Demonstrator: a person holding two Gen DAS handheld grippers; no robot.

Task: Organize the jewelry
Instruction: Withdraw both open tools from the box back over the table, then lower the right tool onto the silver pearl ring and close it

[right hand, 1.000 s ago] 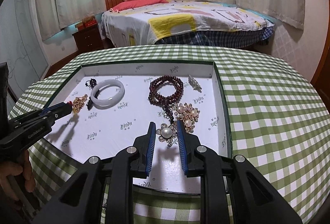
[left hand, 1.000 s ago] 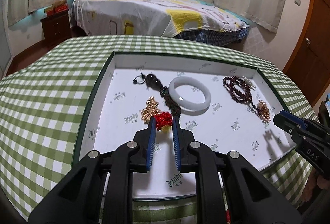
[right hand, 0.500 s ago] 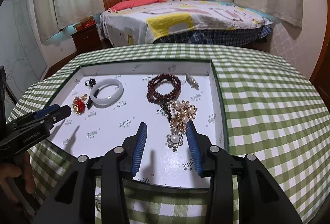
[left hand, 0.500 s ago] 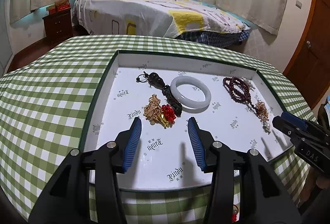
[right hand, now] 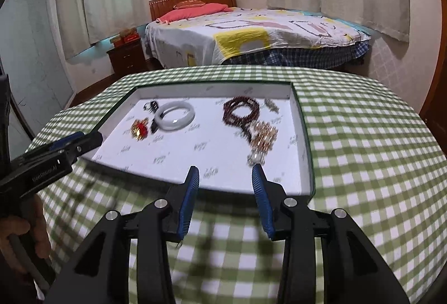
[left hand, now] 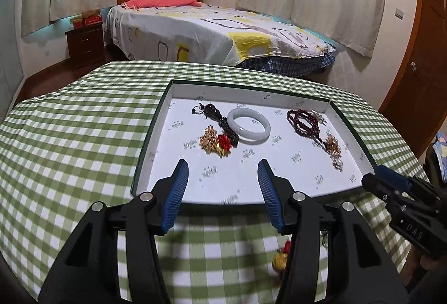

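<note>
From the left wrist, my left tool (left hand: 222,174) partly hides a small red-and-gold piece (left hand: 280,257) on the bench; its jaws have just spread, nothing between them, over the tray (left hand: 152,136) holding the white bangle (left hand: 248,129). From the right wrist, blur smears the bead necklace (right hand: 241,111); my right tool (right hand: 225,178) is parted, empty.

I count one shallow white tray (left hand: 156,136) holding one pale jade bangle (left hand: 248,128), one dark red bead string (left hand: 303,122), one gold-and-red charm (left hand: 216,141), one dark pendant on cord (left hand: 209,111), and one pearl-and-gold brooch cluster (left hand: 333,148).
</note>
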